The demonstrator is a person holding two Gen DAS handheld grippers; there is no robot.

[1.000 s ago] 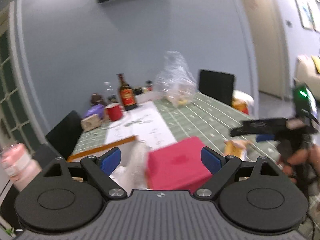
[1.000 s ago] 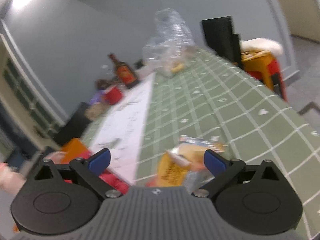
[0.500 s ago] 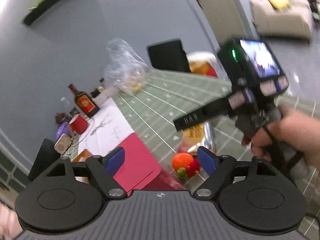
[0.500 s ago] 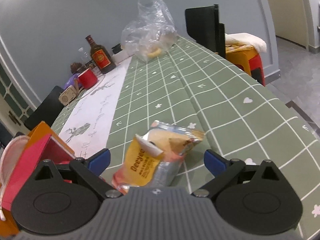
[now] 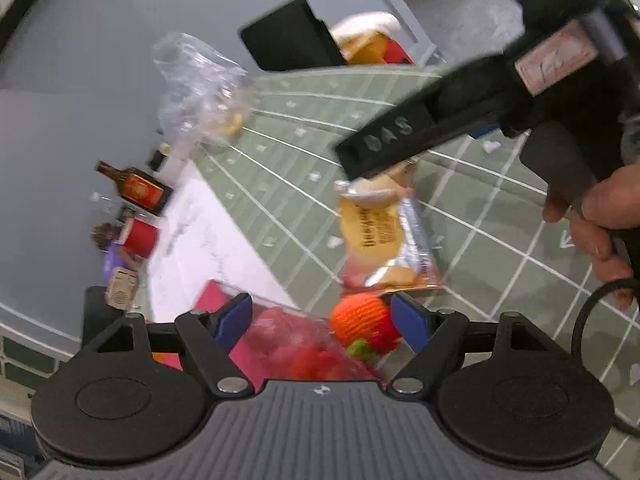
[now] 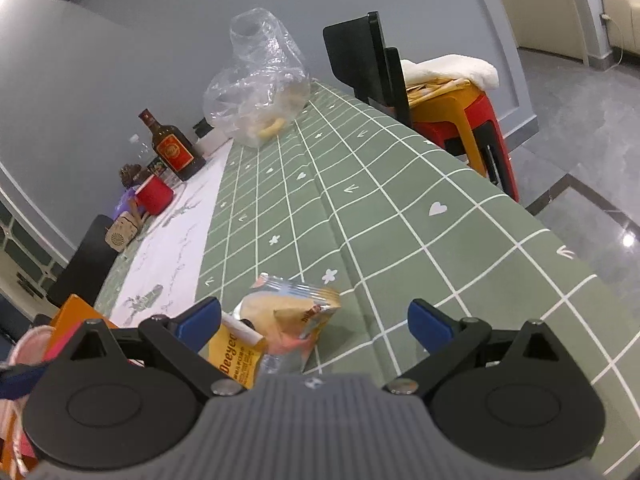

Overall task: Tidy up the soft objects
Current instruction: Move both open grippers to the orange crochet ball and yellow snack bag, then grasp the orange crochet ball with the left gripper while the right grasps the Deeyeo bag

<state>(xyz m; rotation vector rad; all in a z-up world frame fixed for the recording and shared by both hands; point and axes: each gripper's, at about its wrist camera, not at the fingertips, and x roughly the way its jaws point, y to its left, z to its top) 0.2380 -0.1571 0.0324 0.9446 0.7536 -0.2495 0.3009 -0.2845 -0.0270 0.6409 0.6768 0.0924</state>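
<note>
An orange and red knitted toy (image 5: pixel 366 330) lies on the green checked tablecloth (image 5: pixel 472 236) between the pads of my open left gripper (image 5: pixel 326 320), close to the right pad. A clear bag with red soft things (image 5: pixel 308 350) lies just left of the toy. A yellow snack packet (image 5: pixel 384 236) lies beyond it and also shows in the right wrist view (image 6: pixel 276 324). My right gripper (image 6: pixel 314 318) is open above the near end of that packet, which sits toward its left pad. Seen from the left wrist, the right gripper body (image 5: pixel 460 116) hovers over the packet.
A pink box (image 5: pixel 208 300) with an orange box (image 6: pixel 70 314) lies at the left. A clear plastic bag (image 6: pixel 258 84), a brown bottle (image 6: pixel 172 148), a red cup (image 6: pixel 154 196) and a small speaker (image 6: pixel 120 234) stand at the far end. A black chair (image 6: pixel 360 56) and stool (image 6: pixel 460 116) stand right.
My left gripper has swung right and tilted, from the pink box to the knitted toy. My right gripper has come lower and closer over the snack packet.
</note>
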